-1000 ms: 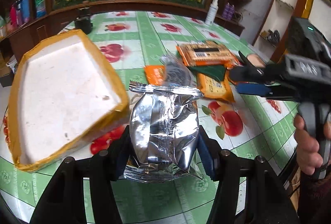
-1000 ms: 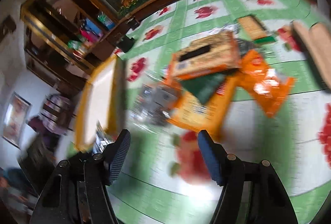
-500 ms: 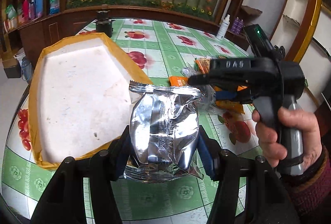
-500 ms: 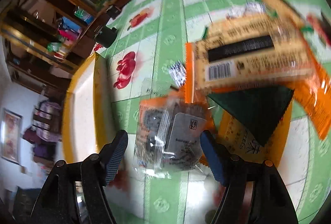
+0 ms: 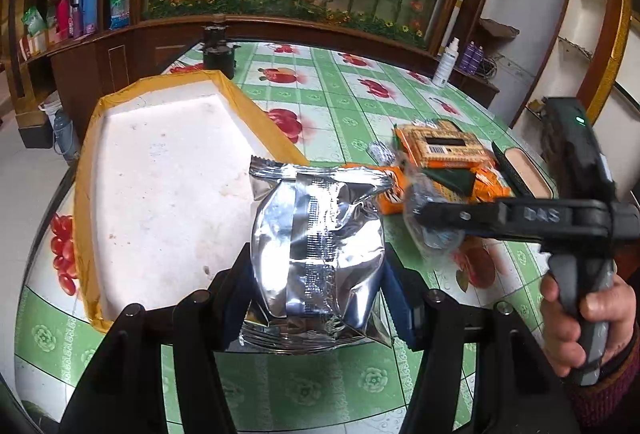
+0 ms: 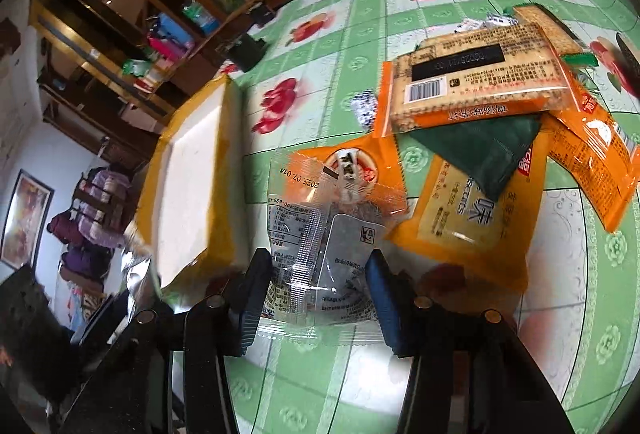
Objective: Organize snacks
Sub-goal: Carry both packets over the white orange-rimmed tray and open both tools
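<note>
The right gripper (image 6: 316,290) is down on the snack pile, its fingers (image 6: 252,298) closing around a clear plastic packet with an orange top and dark contents (image 6: 328,226); the packet sits between the pads, which look to be just meeting its sides. Best to let the pinch seat across the packet's body, not its crinkly edge seal, before lifting, so it doesn't slip or drag the orange biscuit packets (image 6: 472,218) lying against it. The left gripper (image 5: 320,274) hangs above the green apple-print worktop (image 5: 344,105) with its fingers (image 5: 396,302) half apart, clamped on a puffy silver foil bag (image 5: 316,246), beside the near corner of the white foam tray with yellow-taped rim (image 5: 160,169), whose floor is bare
</note>
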Demonstrator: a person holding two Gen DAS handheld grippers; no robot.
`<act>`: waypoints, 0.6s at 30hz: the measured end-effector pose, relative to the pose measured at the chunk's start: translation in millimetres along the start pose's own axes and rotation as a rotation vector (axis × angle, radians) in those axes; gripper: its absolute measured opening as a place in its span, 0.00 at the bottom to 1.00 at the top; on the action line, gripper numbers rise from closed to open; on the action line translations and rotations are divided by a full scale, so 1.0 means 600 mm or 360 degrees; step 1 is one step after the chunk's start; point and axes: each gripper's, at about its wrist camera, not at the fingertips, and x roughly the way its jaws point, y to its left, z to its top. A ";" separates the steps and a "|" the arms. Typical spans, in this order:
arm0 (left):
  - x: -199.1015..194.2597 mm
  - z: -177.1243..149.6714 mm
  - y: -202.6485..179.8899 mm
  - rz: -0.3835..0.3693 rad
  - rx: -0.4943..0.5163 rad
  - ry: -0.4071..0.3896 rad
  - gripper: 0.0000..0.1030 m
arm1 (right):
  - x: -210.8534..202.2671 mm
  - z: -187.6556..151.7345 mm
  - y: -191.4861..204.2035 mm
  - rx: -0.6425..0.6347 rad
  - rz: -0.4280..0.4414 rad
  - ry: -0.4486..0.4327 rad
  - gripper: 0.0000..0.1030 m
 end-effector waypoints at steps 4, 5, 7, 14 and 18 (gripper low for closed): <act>-0.011 0.013 0.018 0.0040 -0.0040 -0.0034 0.57 | -0.025 -0.001 0.021 -0.0067 0.0043 -0.0039 0.51; -0.016 0.017 0.024 0.0052 -0.0052 -0.0047 0.57 | -0.030 0.000 0.028 -0.0084 0.0052 -0.0044 0.51; -0.023 0.026 0.037 0.0072 -0.0069 -0.0069 0.57 | -0.037 0.005 0.043 -0.0123 0.0065 -0.0054 0.51; -0.038 0.062 0.102 0.0147 -0.0160 -0.0114 0.57 | -0.027 0.037 0.111 -0.0264 0.0099 -0.0010 0.51; -0.038 0.088 0.134 0.0194 -0.0187 -0.0122 0.57 | -0.007 0.067 0.162 -0.0346 0.0111 0.0014 0.51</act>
